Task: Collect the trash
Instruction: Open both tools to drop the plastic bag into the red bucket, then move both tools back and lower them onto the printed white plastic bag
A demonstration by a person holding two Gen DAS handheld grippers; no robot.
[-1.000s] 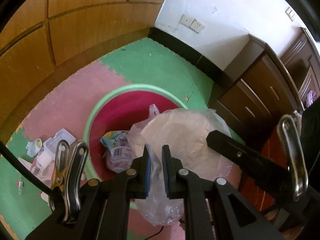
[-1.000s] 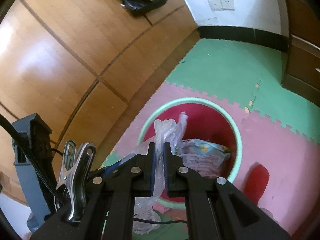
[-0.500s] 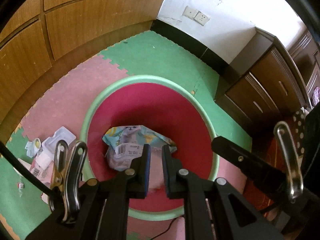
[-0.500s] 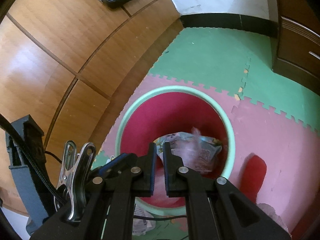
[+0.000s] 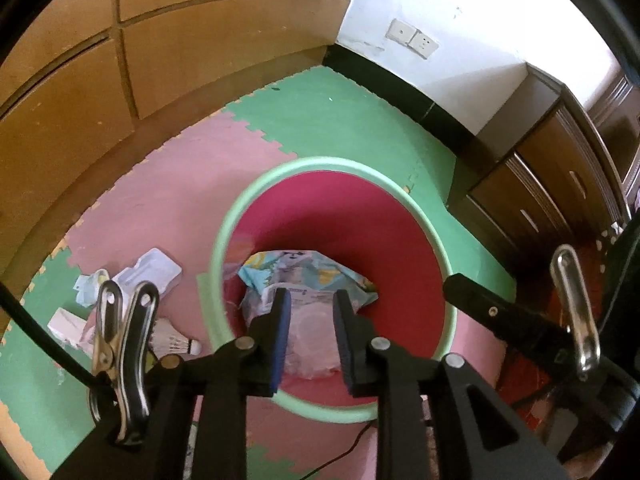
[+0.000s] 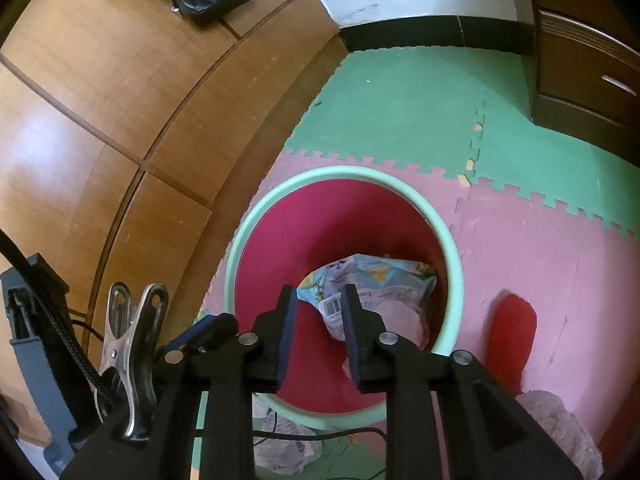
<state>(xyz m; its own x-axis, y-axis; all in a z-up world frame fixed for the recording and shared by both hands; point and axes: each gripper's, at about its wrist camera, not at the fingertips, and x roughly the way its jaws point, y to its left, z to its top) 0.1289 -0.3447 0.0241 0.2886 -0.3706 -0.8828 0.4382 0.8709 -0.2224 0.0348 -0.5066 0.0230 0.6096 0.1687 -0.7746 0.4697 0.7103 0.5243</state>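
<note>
A red bin with a pale green rim (image 5: 224,224) (image 6: 456,248) stands on the foam mat floor. Inside lie a colourful printed wrapper (image 5: 304,264) (image 6: 384,272) and a clear plastic bag (image 5: 312,340) (image 6: 396,316). My left gripper (image 5: 309,300) is open and empty, hovering above the bin's near side. My right gripper (image 6: 318,296) is open and empty too, also above the bin. Loose trash lies on the mat left of the bin: a white plastic tray (image 5: 154,270), a shuttlecock (image 5: 174,342) and small paper scraps (image 5: 66,324).
A wooden cabinet wall (image 5: 120,80) runs along the left. Dark drawers (image 5: 560,184) stand at the right. A crumpled clear bag (image 6: 288,448) lies on the mat in front of the bin. A red slipper (image 6: 512,332) and a grey fuzzy thing (image 6: 556,428) lie at the right.
A second ago both grippers were shut on the clear plastic bag over the bin. The bag has dropped into the bin and both grippers have opened.
</note>
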